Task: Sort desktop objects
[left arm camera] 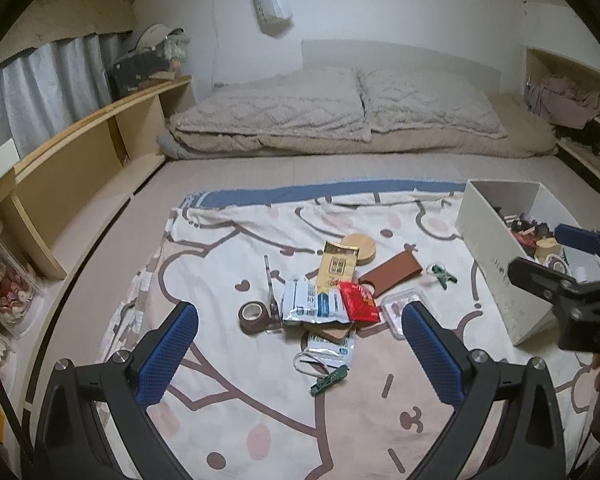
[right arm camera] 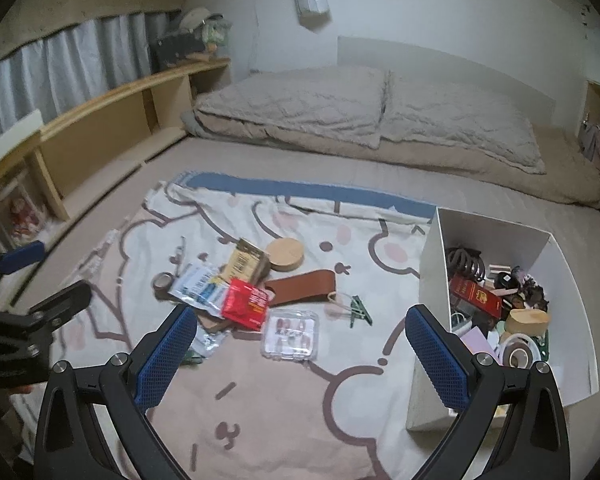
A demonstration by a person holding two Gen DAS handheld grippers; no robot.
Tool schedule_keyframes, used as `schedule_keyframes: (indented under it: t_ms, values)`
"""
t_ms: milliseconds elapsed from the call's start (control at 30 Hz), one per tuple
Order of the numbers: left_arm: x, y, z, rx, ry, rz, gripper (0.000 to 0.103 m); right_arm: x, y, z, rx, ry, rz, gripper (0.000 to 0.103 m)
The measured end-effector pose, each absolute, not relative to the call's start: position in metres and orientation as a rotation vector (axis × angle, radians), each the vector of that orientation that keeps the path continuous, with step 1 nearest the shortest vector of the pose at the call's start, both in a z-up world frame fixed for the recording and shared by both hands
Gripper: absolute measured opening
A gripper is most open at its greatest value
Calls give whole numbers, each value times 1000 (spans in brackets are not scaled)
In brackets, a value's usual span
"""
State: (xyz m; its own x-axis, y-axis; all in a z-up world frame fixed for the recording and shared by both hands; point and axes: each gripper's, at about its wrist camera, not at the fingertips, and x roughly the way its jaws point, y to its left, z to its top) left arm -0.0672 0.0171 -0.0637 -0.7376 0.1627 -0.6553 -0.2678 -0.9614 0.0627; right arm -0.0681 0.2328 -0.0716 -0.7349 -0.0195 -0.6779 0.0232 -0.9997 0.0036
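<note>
A heap of small things is seen on a cartoon-print blanket (left arm camera: 260,420) spread over a bed. Both tongs are held above the blanket, jaws spread wide, nothing gripped: the left gripper (left arm camera: 300,320) at 6 o'clock of the heap, the right gripper (right arm camera: 300,322) between the heap and a white box (right arm camera: 432,264) at 3 o'clock.

In the heap, a silver pouch (left arm camera: 314,304) lies at the centre, a red packet (left arm camera: 360,300) touching its 3 o'clock edge and a yellow packet (left arm camera: 336,266) at 12 o'clock. A wooden disc (left arm camera: 362,246) is partly covered by the yellow packet. A tape roll (left arm camera: 256,314) sits at 9 o'clock, with scissors (left arm camera: 271,288) just beside it. A brown leather piece (left arm camera: 392,272) lies at 2 o'clock, a green clip (left arm camera: 444,276) beyond it. A clear case (right arm camera: 291,334) rests at 4 o'clock, directly ahead of the right gripper. A second green clip (left arm camera: 328,378) and a white cord (left arm camera: 310,364) lie at 6 o'clock.

The box already holds a red book (right arm camera: 476,292), a coiled spring (right arm camera: 466,262), a wooden cup (right arm camera: 528,320) and tape. Pillows (left arm camera: 340,104) and a wooden shelf (left arm camera: 100,128) are well apart at 12 and 10 o'clock.
</note>
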Motion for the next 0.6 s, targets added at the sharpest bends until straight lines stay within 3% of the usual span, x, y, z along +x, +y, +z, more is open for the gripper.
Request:
schedule_keyframes:
  t_ms: [600]
  values:
    - [-106,42,-104,-1139,308,2608,103,-157,264,-156,1443,-211,-2720,103]
